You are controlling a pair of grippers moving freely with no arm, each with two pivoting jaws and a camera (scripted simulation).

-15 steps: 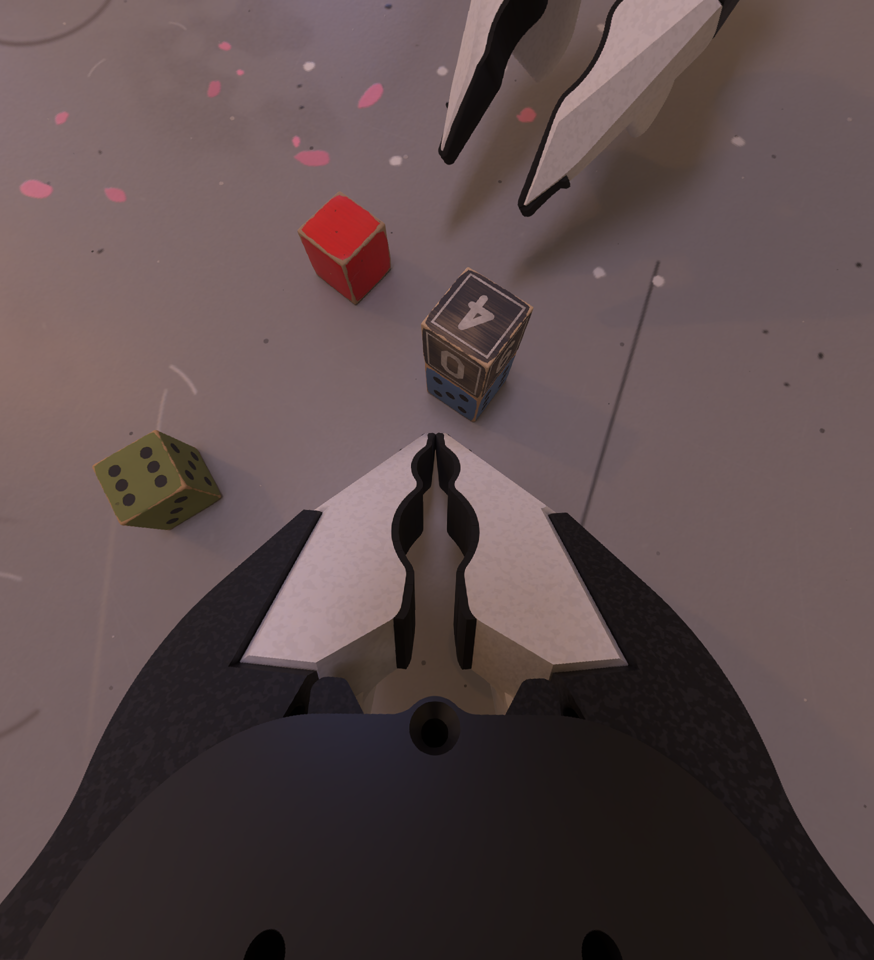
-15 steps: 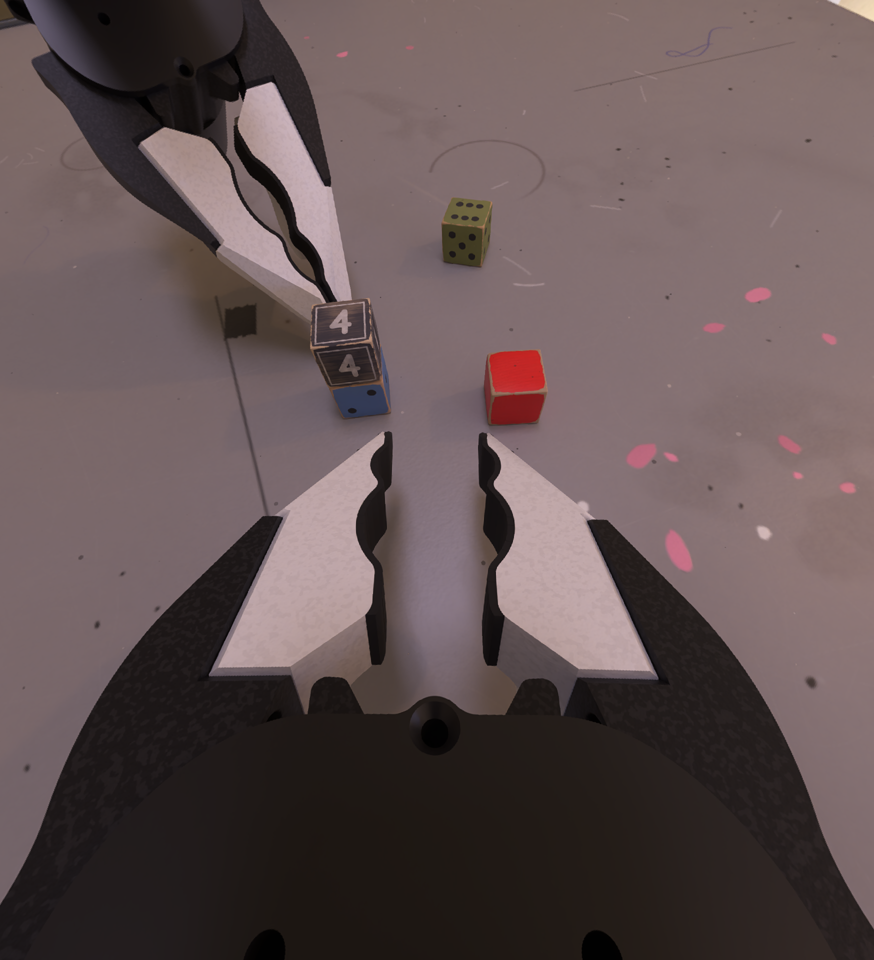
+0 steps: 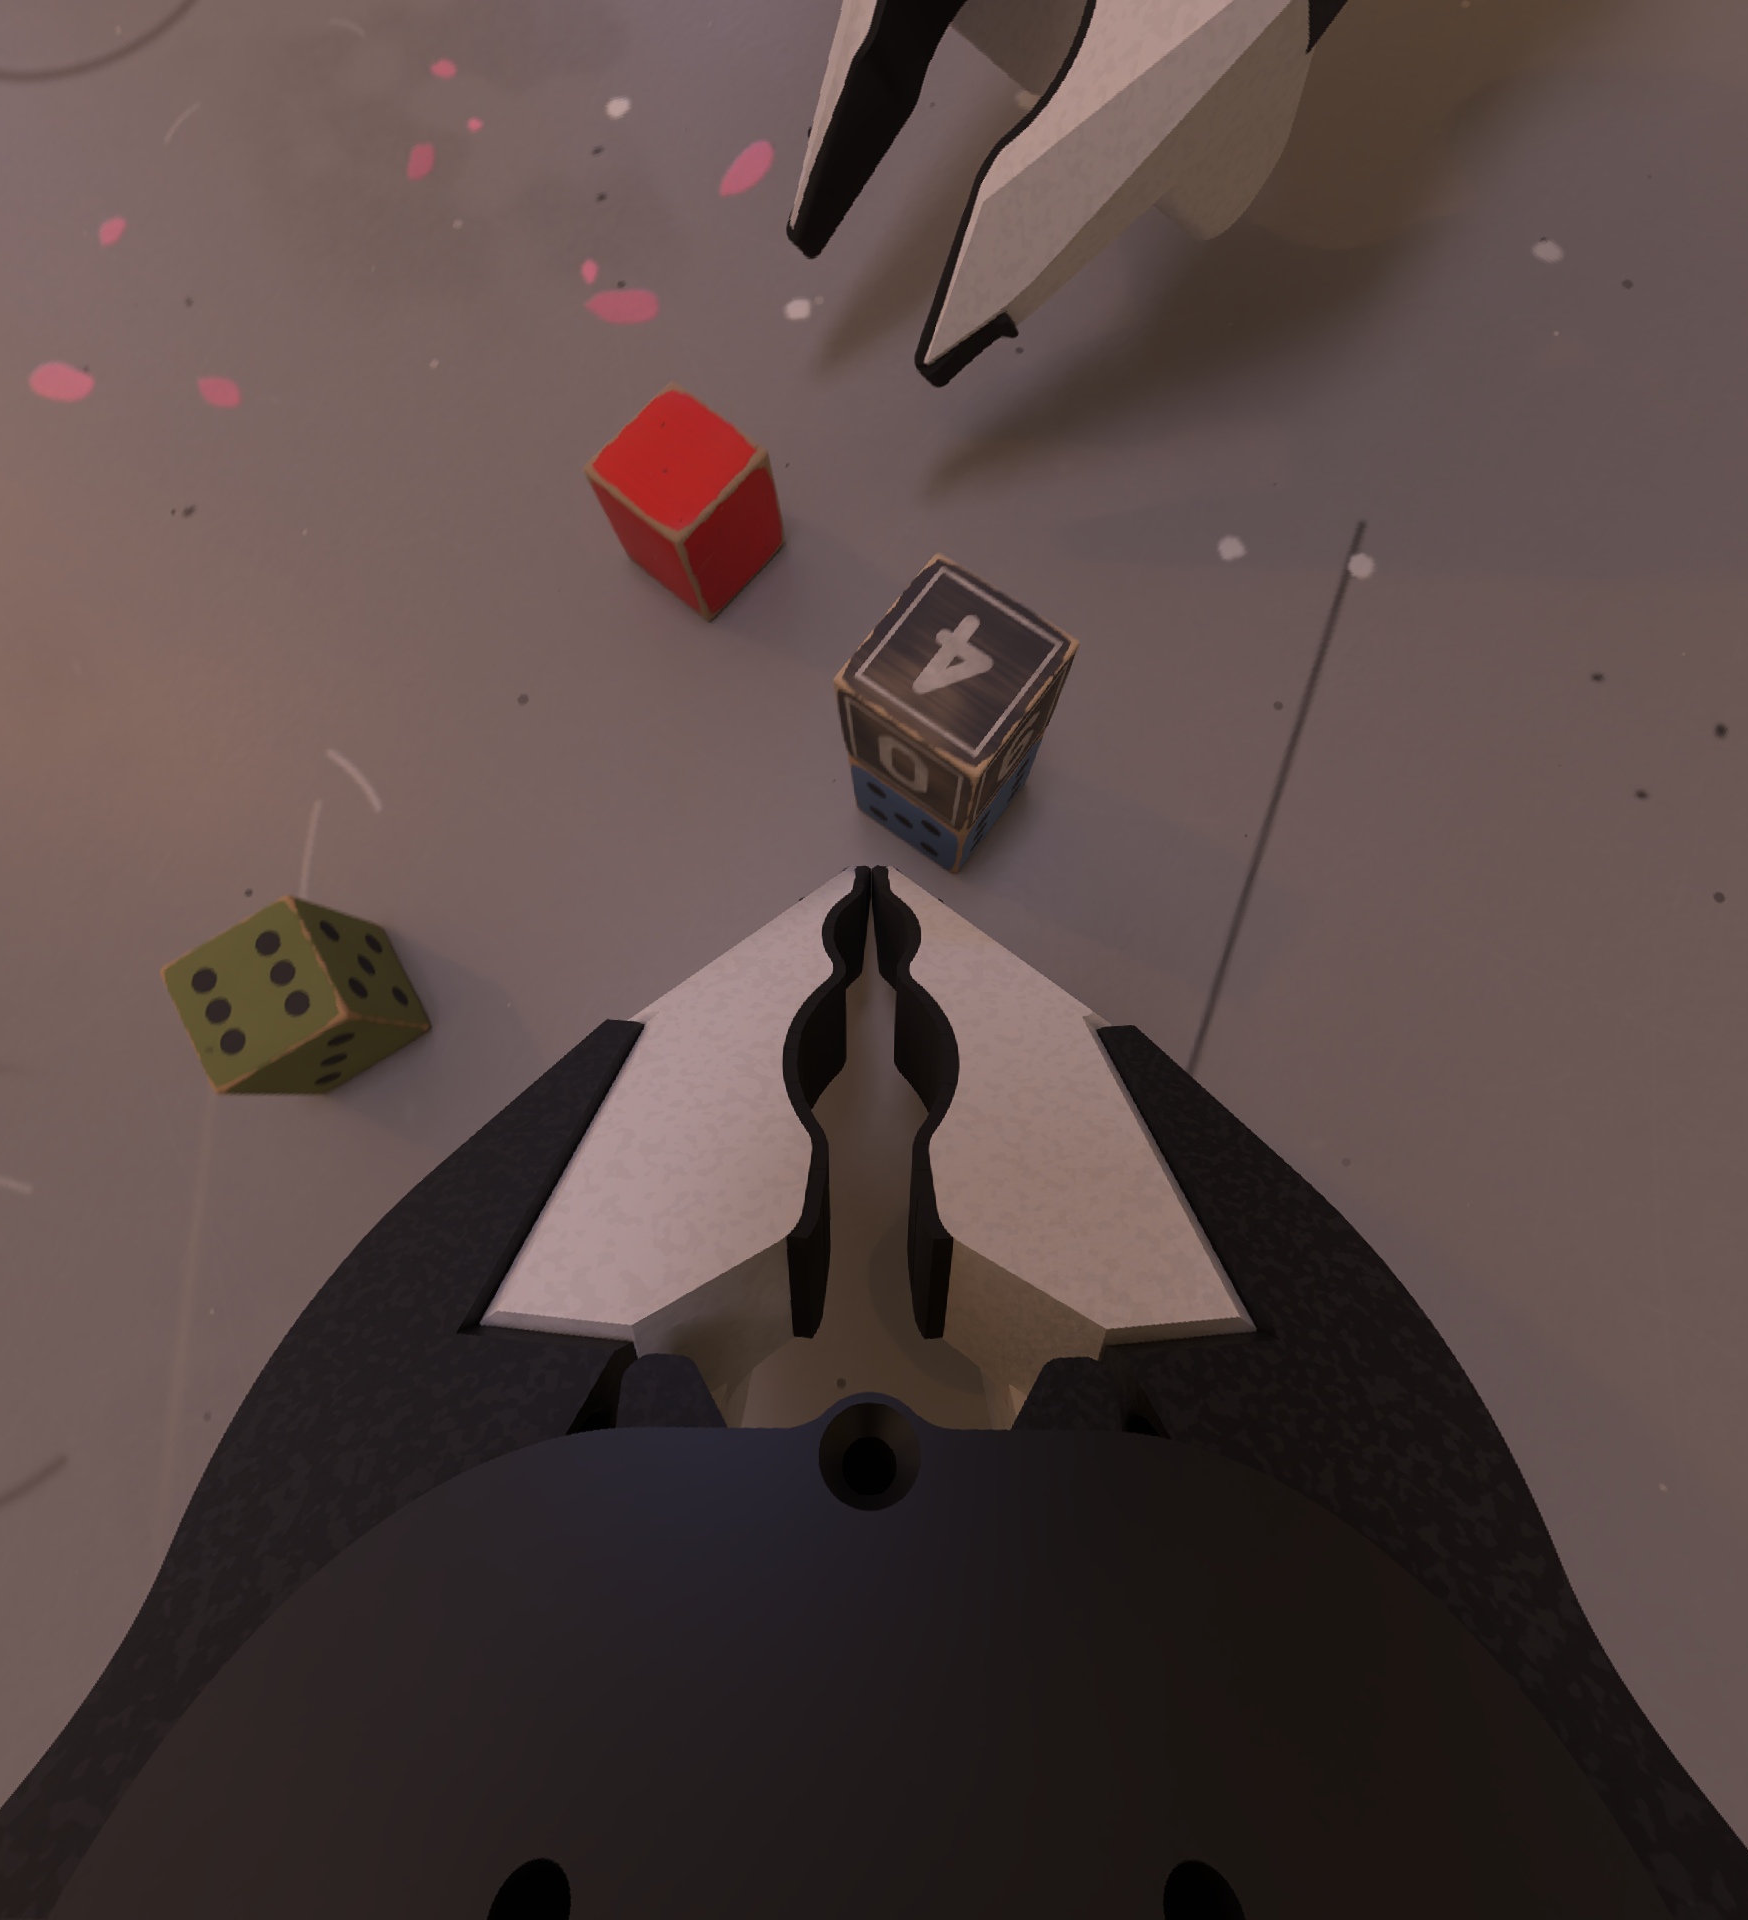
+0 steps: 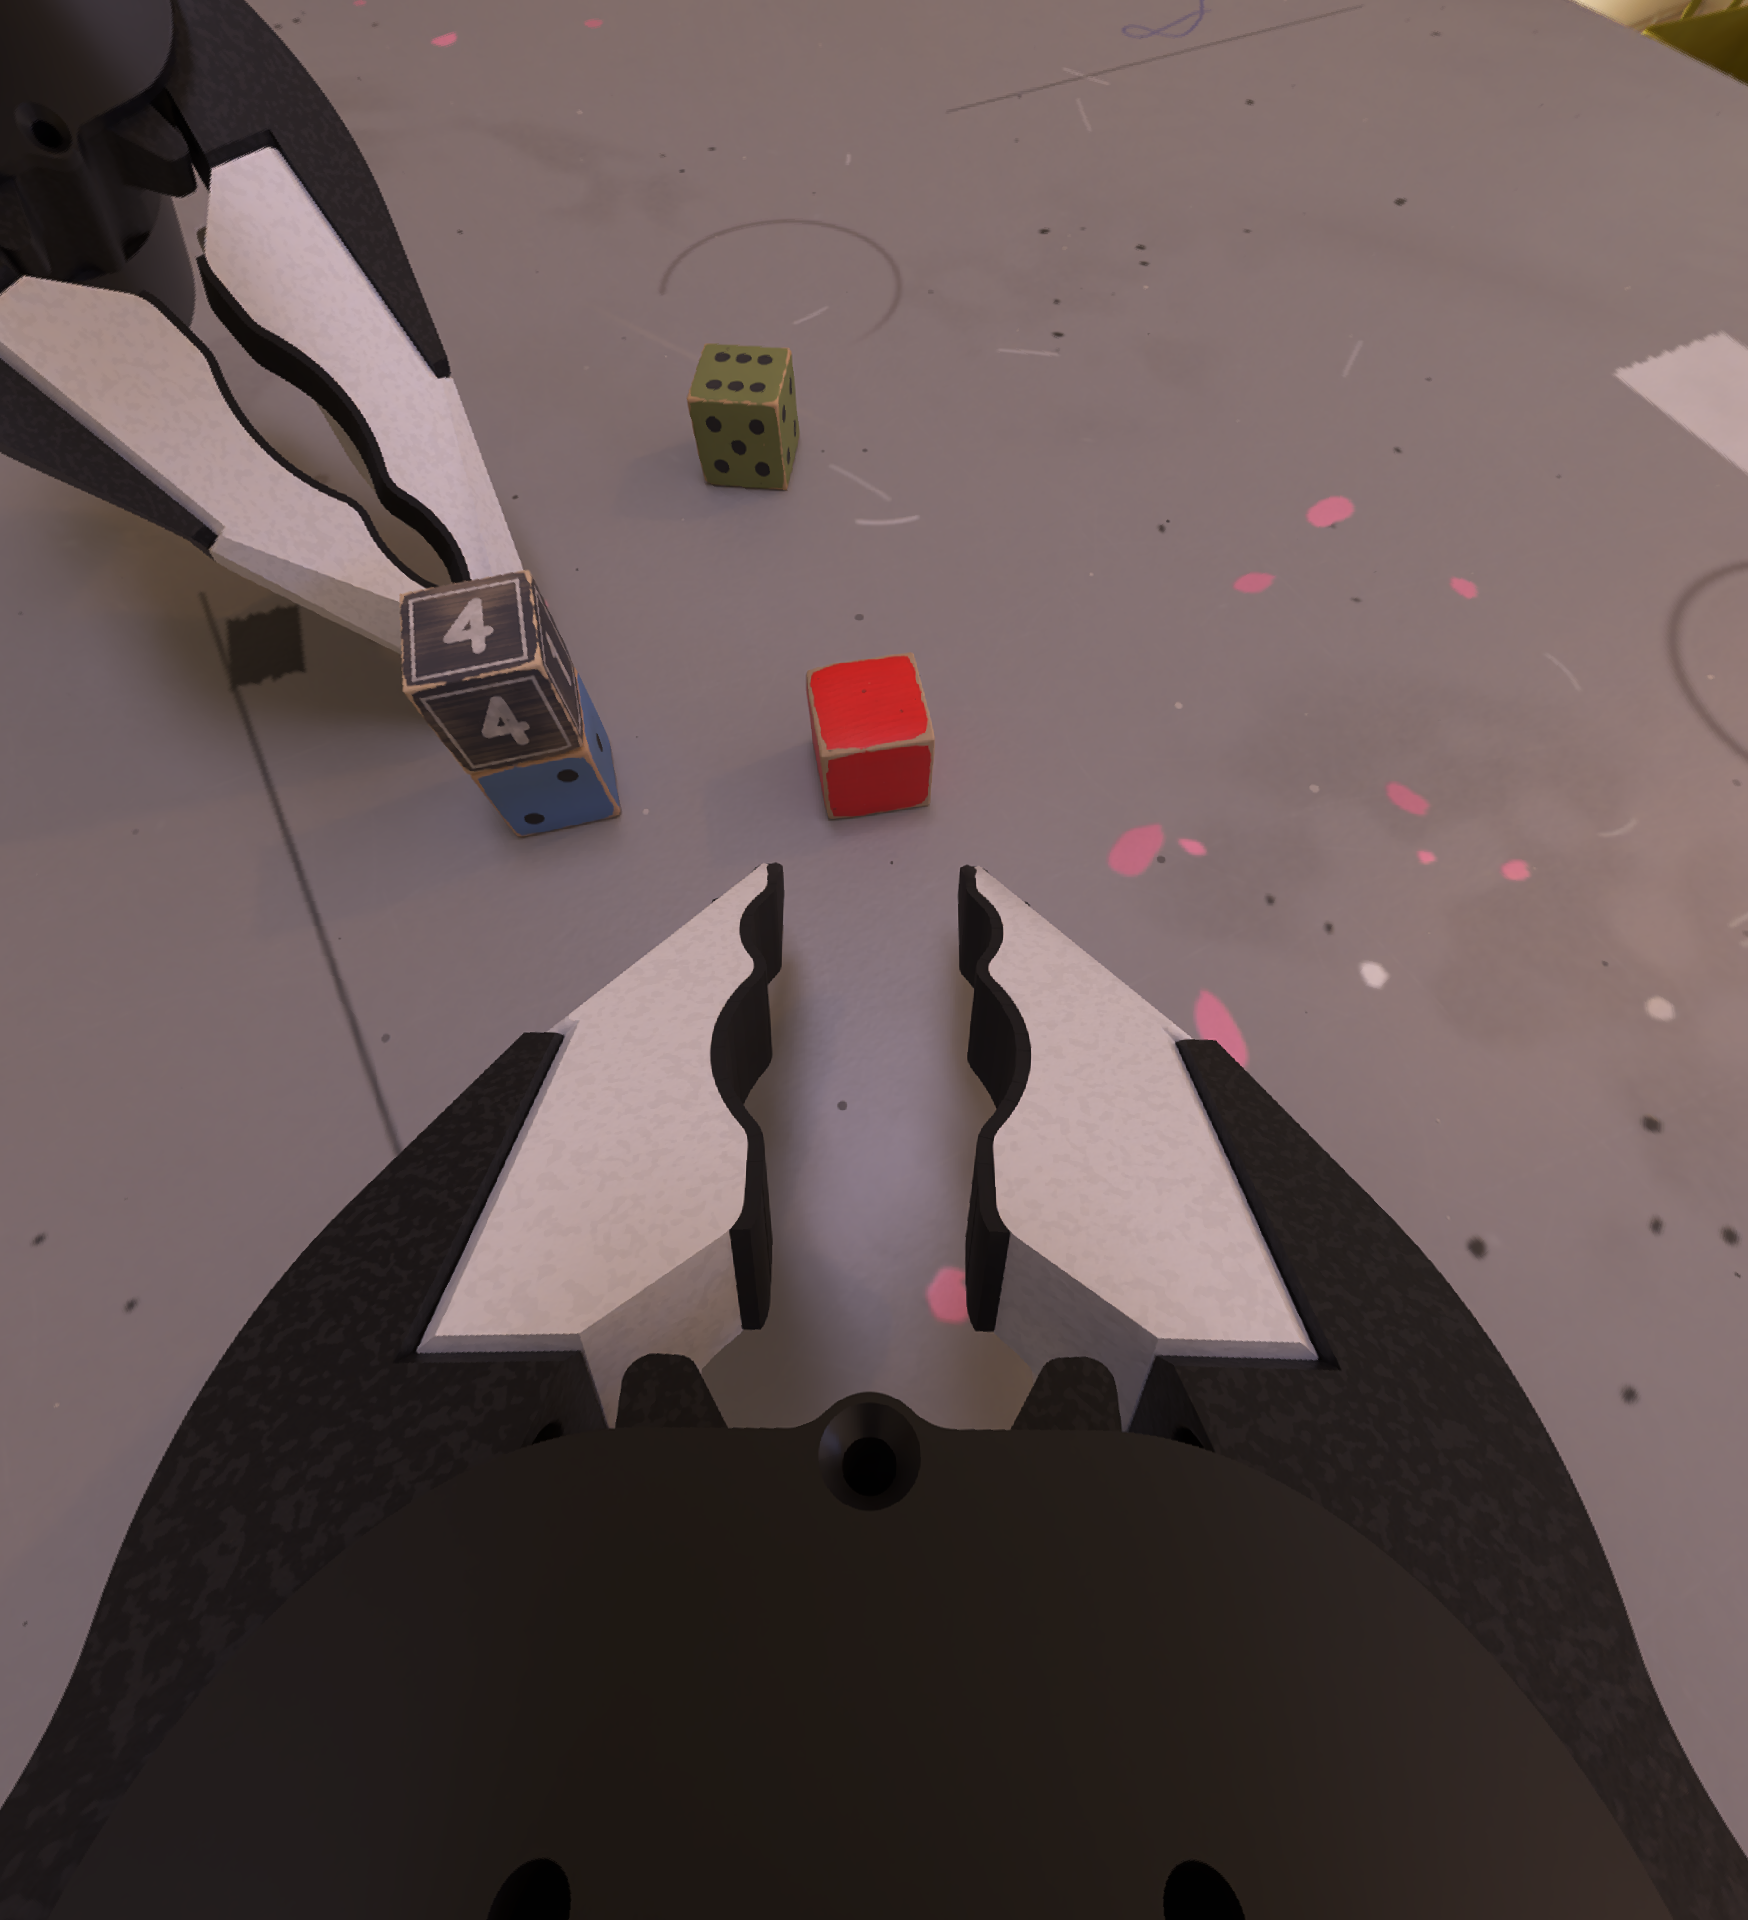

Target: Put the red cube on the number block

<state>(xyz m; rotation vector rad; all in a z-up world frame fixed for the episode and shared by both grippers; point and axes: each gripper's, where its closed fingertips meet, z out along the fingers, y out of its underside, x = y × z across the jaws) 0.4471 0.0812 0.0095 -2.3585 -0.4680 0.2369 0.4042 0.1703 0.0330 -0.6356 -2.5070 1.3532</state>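
Waiting on the counter [image 4: 1265, 727], the red cube [image 4: 870, 736] stands free, touched by neither pair of tongs, so the main step is not yet done. The number block [image 4: 491, 670] already sits on top of a blue die [image 4: 553, 795], making a small two-piece tower just beside the cube, with clear counter between them.

The right tongs [image 4: 868, 878] hover low with the jaws apart and nothing between them, pointed almost straight at the cube, which lies a little ahead of the tips. From the left wrist view, the left tongs [image 3: 870, 878] are pressed together and empty, their tips near the tower's base on the side away from the cube. A green die [image 4: 745, 418] lies well apart and plays no part.

By my reading, nearly everything remains: close in on the cube, clamp it, lift it above the tower and set it squarely on the number block. That tower looks narrow, so a nudge could topple it.
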